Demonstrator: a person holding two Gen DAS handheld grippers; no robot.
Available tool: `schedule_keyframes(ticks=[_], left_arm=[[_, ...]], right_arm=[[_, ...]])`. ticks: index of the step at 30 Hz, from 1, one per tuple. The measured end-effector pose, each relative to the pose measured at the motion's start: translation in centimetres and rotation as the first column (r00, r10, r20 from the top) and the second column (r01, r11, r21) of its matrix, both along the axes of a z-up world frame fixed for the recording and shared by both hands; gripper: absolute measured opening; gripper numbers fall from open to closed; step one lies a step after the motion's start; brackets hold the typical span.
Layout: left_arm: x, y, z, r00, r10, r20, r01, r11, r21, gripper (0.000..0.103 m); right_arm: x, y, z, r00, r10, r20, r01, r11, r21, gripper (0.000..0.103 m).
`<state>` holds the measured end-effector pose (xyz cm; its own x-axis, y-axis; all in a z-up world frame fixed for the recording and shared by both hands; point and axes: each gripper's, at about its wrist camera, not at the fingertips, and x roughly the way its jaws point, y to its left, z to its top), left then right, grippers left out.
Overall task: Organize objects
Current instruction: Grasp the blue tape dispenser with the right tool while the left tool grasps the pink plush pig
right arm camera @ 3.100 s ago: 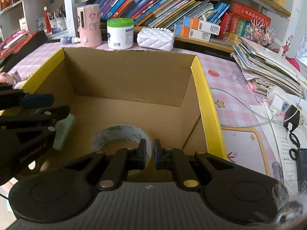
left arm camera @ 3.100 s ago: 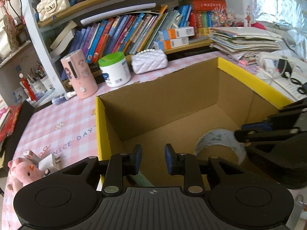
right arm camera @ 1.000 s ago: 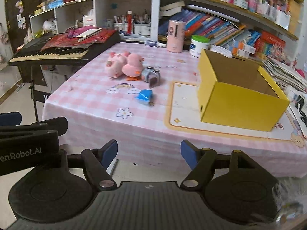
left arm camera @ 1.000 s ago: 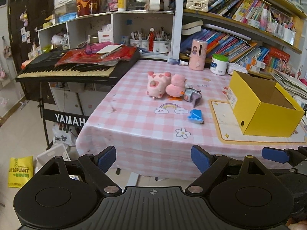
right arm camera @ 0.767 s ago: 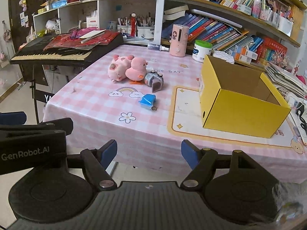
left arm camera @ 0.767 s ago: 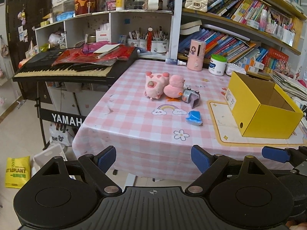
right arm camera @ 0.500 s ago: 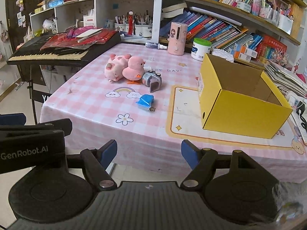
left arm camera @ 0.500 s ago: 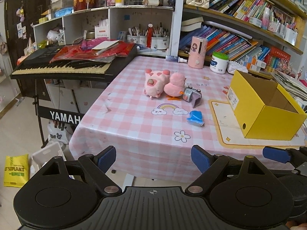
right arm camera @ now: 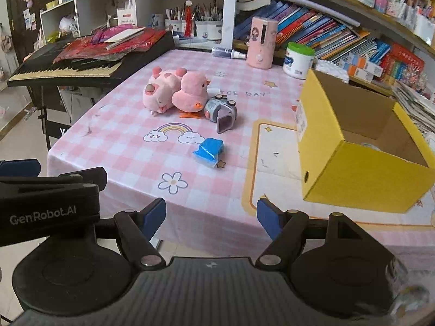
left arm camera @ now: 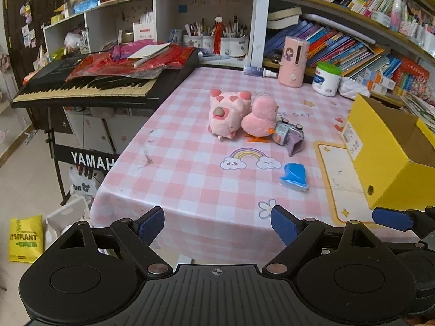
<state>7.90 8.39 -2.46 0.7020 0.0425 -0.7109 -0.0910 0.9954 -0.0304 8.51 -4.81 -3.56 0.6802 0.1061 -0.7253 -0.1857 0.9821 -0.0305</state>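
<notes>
Your left gripper (left arm camera: 217, 224) has its jaws spread wide with nothing between the blue pads, and it hangs off the near edge of the table (left arm camera: 190, 179), above the hanging pink checked cloth. Your right gripper (right arm camera: 211, 213) is likewise parted wide and empty, pointing over the same near edge, with the left one showing beside it at the frame's left side. Out past your fingertips, the nearest thing on the cloth is a small blue packet (right arm camera: 208, 149), lying alone just beyond a printed flower. Farther in, a grey toy camera (right arm camera: 221, 112) sits touching the pink chick plush (right arm camera: 190, 91), which leans against the pink pig plush (right arm camera: 160, 89). To your right stands the open yellow cardboard box (right arm camera: 361, 174) on a cream mat; you can see only a sliver of something pale inside it. At the table's far edge stand a pink canister (right arm camera: 261, 43) and a green-lidded white tub (right arm camera: 297, 59), with a keyboard (right arm camera: 70, 65) off to the left.
</notes>
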Motion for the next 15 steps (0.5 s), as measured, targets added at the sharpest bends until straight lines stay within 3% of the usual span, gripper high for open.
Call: schedule_keyframes(ticks=[15], left_arm=[[6.7,0.1,-1.2,0.998,0.051,-0.045,-0.05,0.999,0.018,0.088]], right_arm=[[8.1,0.1,-2.0,0.996,0.079,-0.047,-0.076,0.996,0.05,0.066]])
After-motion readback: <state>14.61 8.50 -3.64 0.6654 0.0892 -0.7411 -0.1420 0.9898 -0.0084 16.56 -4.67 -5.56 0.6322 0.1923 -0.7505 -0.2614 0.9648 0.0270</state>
